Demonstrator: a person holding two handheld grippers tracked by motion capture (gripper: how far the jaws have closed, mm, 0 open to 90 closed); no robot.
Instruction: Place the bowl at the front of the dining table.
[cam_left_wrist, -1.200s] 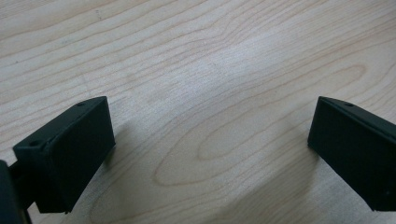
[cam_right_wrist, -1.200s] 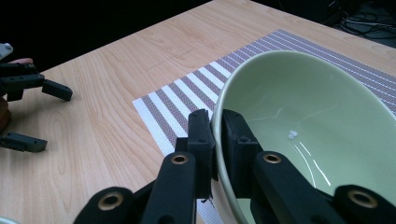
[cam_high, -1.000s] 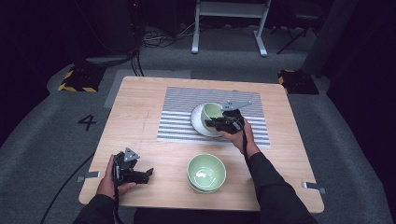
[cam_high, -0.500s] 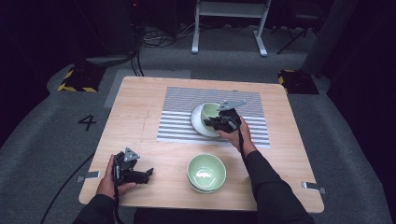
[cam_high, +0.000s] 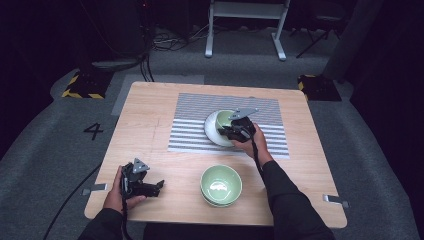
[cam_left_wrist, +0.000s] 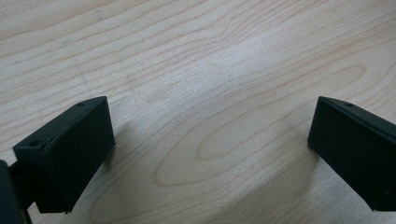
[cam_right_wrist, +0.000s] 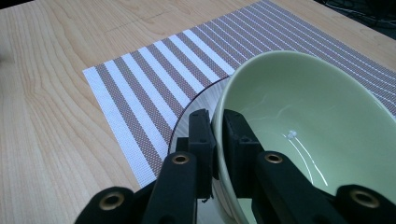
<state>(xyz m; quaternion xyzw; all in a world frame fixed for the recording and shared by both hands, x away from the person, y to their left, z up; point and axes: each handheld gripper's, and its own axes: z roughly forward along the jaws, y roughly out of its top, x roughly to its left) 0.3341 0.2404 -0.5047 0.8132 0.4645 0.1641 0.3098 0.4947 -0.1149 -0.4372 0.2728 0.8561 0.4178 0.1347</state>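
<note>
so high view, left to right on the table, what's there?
left gripper → green bowl stack near the front edge → right gripper, fingers shut on the rim of a tilted green bowl on the striped mat.

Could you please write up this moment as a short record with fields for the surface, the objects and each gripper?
surface: wooden table with a striped placemat on its far half
held object: green bowl, tilted over a white plate on the placemat
other object: green bowls, stacked near the table's front edge
right gripper: jaws pinch the held bowl's rim, one inside, one outside
left gripper: jaws apart, nothing between them, low over bare wood at the front left
</note>
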